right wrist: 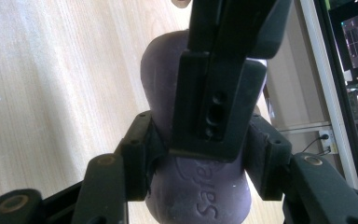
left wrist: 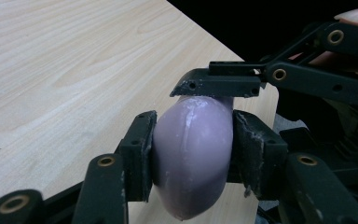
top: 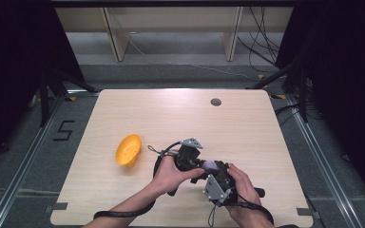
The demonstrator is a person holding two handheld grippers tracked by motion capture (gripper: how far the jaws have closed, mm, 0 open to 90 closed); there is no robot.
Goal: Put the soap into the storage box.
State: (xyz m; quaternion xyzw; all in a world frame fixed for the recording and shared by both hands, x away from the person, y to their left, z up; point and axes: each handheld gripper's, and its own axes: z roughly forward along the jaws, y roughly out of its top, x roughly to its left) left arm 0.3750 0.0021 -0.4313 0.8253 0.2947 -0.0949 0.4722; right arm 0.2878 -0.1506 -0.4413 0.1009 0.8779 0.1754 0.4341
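2 tongs meet over the near middle of the counter (top: 171, 118), each in 1 hand, and both clamp the same single thing: 1 pale purple bar of soap (top: 212, 166), held in the air between them. The left tongs (left wrist: 193, 140) press their pads on its 2 broad sides; in the left gripper view the bar bulges out between them, smooth and lilac with whitish scuffs. The right tongs (right wrist: 198, 154) grip it too, 1 pad on each flank of the bar, which narrows to a waist there. In that view 1 jaw of the left tongs lies across the front of the bar and hides most of its upper face.

Raised letters are moulded into the soap's lower face; "Safe" can be read in the right gripper view, and the rest of the word is cut off behind the crossing jaw.

1 orange bowl-like thing (top: 128, 150) lies tipped on the counter, well apart to the left of the hands; its shape is hard to make out from above. 1 round grey grommet (top: 216, 101) sits near the counter's far edge. On the floor left of the counter, dark tape forms a "5" (top: 64, 130). In the high view the soap shows just as a small purple patch between the hands.
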